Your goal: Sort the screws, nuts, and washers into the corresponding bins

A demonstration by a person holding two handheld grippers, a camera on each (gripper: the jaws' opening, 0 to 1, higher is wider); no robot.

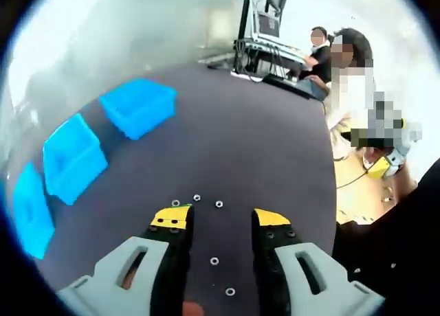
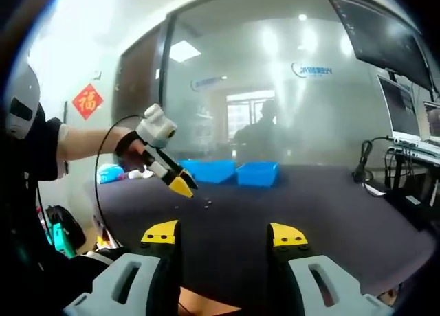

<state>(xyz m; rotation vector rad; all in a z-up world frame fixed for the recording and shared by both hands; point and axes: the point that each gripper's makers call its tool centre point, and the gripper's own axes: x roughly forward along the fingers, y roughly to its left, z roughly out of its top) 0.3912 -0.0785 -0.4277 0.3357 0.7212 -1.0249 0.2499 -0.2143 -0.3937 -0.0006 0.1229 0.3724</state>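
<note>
My left gripper hangs wide open over the dark table, small nuts between its jaws. Three blue bins sit ahead-left. My right gripper gapes wide too, holding nothing.

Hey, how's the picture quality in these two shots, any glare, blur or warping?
Left gripper view: fisheye warps the blue plastic bins; small metal nuts and washers stay sharp. Right gripper view: ceiling lights reflect in the glass wall; bright washout upper left; far bins soft.
</note>
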